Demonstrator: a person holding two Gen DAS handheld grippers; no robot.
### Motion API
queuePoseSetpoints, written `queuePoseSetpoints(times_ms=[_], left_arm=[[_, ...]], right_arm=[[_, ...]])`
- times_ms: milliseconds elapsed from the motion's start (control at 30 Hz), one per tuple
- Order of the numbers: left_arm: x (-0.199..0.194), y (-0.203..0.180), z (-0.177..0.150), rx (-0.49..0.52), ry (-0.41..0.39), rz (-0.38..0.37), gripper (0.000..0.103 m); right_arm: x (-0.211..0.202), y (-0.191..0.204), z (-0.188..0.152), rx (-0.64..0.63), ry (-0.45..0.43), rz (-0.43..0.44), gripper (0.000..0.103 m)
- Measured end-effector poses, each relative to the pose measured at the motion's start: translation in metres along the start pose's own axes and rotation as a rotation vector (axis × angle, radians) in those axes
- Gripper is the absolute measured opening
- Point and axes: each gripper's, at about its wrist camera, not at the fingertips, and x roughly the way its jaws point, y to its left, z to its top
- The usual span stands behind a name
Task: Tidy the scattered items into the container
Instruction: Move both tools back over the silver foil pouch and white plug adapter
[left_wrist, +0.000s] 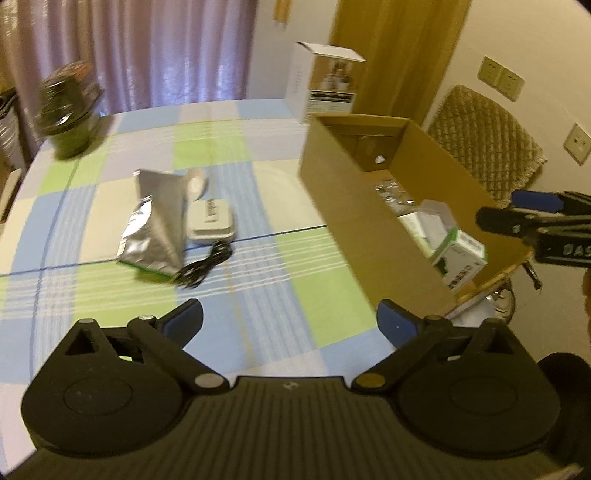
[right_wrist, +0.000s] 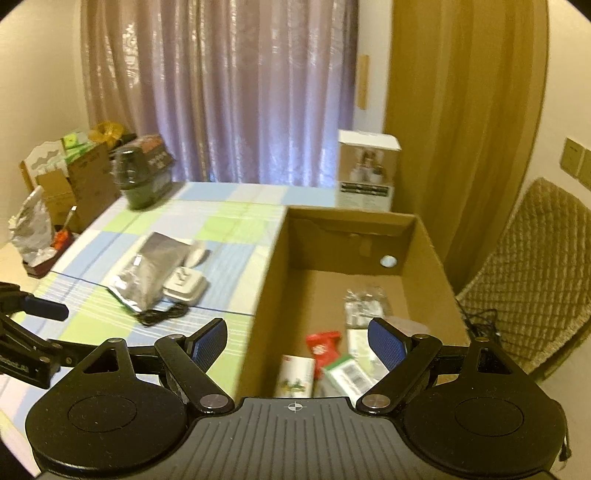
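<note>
Both tongs, left (left_wrist: 290, 325) and right (right_wrist: 297, 339), gape empty; on the counter (left_wrist: 258, 288) lie one foil bag (left_wrist: 157, 225), one white case (left_wrist: 213, 221) and one black cable (left_wrist: 205, 267), left of the box (right_wrist: 266, 280).

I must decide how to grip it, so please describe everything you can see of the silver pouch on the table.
The silver pouch looks like a crinkled foil bag, shiny grey with a green strip along its near bottom edge. It lies flat on the checked tablecloth, left of the cardboard box and apart from it. A small white case lies against its right side, and a black cable is coiled at its near corner. Neither gripper touches it.
</note>
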Motion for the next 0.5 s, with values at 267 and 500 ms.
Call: queuePoseSetpoints(times_ms=[267, 500], left_arm=[[-0.025, 0.046, -0.016, -0.029, -0.009, 0.091, 0.102], [-0.034, 0.083, -0.021, -0.057, 0.004, 0.134, 0.102]], right_arm=[[0.006, 0.049, 0.005, -0.059, 0.003, 0.079, 0.089], [0.024, 0.087, 0.001, -0.106, 0.034, 0.133, 0.089]])
